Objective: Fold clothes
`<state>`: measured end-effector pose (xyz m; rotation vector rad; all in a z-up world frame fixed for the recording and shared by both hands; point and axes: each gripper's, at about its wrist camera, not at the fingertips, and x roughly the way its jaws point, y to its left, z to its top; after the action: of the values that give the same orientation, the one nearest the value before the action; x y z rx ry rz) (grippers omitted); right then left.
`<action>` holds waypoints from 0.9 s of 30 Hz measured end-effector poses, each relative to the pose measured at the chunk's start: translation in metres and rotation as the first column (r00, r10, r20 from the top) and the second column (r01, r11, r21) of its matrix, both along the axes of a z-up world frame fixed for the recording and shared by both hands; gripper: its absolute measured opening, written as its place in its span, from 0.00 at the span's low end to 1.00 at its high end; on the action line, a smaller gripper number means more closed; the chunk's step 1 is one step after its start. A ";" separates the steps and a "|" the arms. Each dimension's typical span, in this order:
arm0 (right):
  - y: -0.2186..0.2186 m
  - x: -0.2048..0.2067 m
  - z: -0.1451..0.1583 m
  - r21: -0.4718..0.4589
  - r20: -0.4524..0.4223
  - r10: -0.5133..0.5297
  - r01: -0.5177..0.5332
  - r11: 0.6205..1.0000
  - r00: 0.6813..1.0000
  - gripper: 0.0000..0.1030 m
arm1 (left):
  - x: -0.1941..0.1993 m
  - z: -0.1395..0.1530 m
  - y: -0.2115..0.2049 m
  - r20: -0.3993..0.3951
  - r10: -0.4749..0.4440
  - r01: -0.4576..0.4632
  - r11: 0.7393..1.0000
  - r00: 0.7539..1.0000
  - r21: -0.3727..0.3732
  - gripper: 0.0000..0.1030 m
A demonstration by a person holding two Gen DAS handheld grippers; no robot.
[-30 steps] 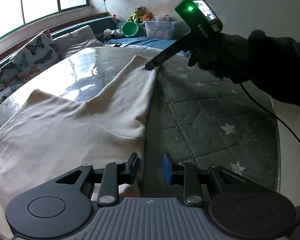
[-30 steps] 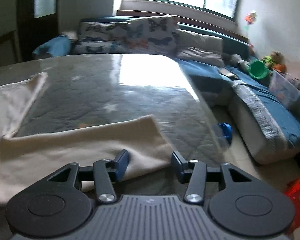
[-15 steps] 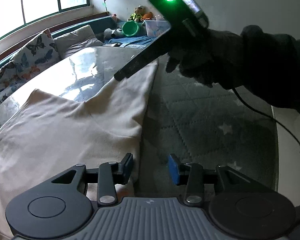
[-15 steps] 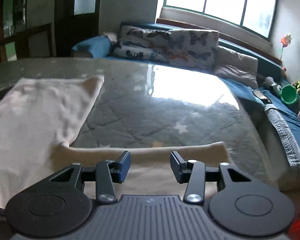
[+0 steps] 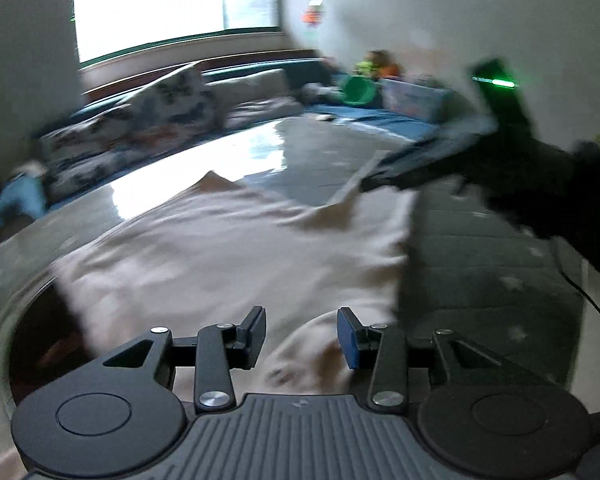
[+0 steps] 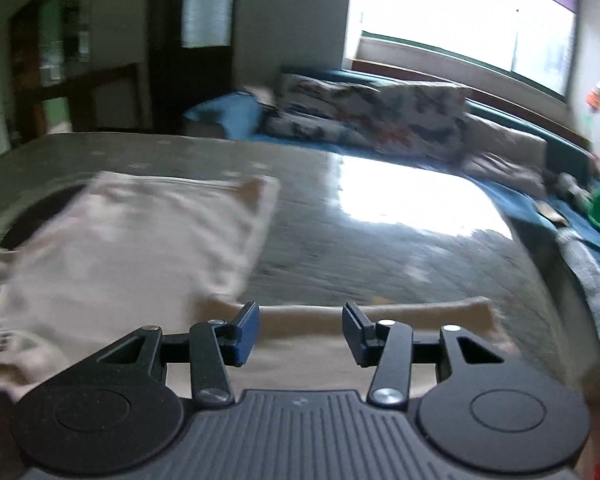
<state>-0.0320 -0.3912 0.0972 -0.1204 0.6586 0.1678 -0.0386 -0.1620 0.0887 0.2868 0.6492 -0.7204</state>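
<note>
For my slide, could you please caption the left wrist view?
Open left claw above a cream garment on the quilted table, right claw at its far edge.

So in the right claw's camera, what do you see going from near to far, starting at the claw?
Right claw → cream garment → shiny table → butterfly cushions → bright window.

Our left black two-finger gripper (image 5: 302,334) holds its blue-padded jaws apart, nothing pinched between the fingers. Our right black gripper (image 6: 300,334), gripped by a dark-gloved hand (image 5: 540,184), likewise gapes, fingers angled downward.
</note>
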 end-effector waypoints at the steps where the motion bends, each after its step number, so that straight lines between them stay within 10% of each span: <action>1: 0.010 -0.004 0.002 0.000 0.004 0.037 -0.037 0.999 0.999 0.46 | 0.000 0.000 0.008 -0.001 0.029 -0.029 1.000 1.000 0.003 0.41; 12: 0.108 -0.029 -0.005 -0.063 -0.004 0.356 -0.355 0.933 0.935 0.47 | -0.004 -0.023 0.063 -0.049 0.178 -0.176 0.984 0.983 0.039 0.41; 21: 0.130 -0.038 -0.009 -0.107 -0.037 0.408 -0.410 0.906 0.912 0.48 | -0.020 -0.030 0.089 -0.057 0.229 -0.230 0.973 0.972 -0.001 0.41; 27: 0.155 -0.031 -0.001 -0.073 0.009 0.457 -0.455 0.887 0.889 0.48 | -0.025 -0.014 0.133 -0.019 0.445 -0.445 0.895 0.895 -0.040 0.41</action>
<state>-0.0625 -0.2357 0.0966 -0.3448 0.6012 0.5990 -0.0641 -0.0287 0.0745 0.0863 0.6766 -0.2932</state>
